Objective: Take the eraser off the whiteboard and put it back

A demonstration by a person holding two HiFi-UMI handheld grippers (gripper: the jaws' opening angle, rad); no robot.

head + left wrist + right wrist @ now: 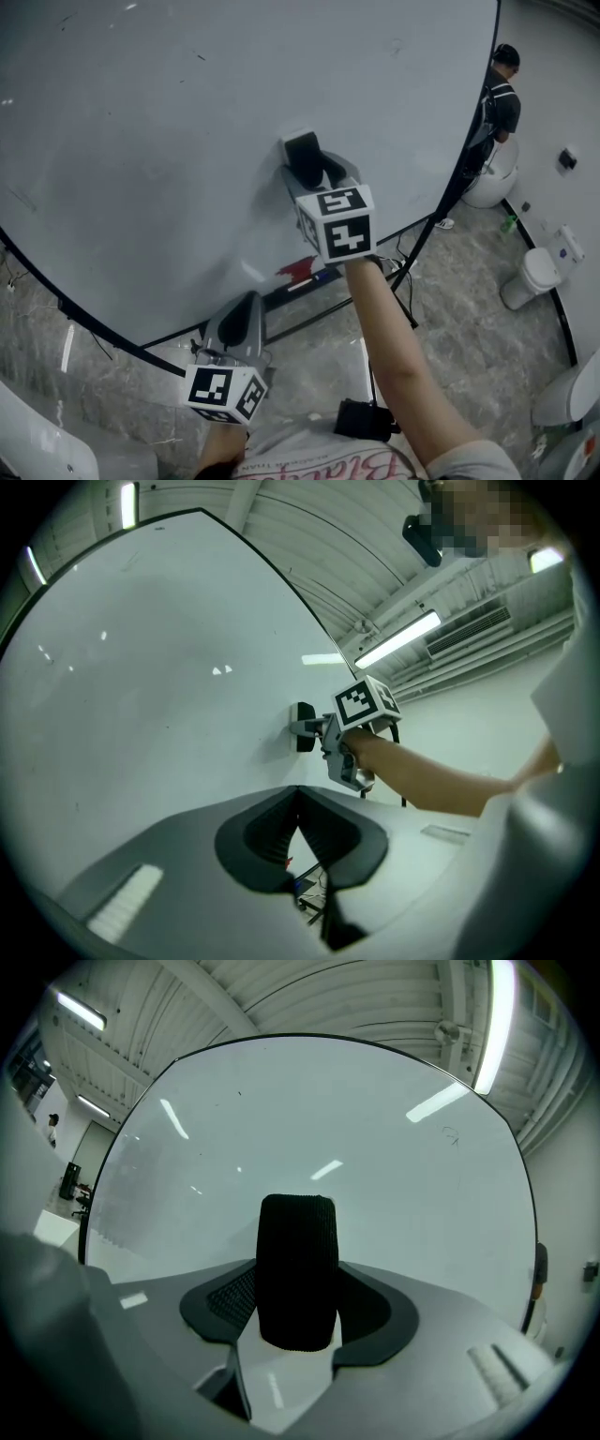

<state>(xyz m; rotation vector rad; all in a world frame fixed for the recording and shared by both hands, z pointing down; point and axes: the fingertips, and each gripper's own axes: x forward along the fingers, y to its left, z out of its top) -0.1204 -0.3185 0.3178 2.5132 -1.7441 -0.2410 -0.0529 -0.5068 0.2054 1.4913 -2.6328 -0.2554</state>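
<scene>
Currently right gripper [298, 1302] spread wide, eraser [297, 1255] between jaws on whiteboard [394, 1147]; left gripper [298, 799] pressed together, empty.

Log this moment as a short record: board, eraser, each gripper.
whiteboard: large, almost blank
eraser: black, against the whiteboard, between the right gripper's jaws
right gripper: at the board, jaws open around the eraser, pads not pressing it
left gripper: held back from the board, jaws together, nothing between them
bystander: stands past the board's right edge
</scene>
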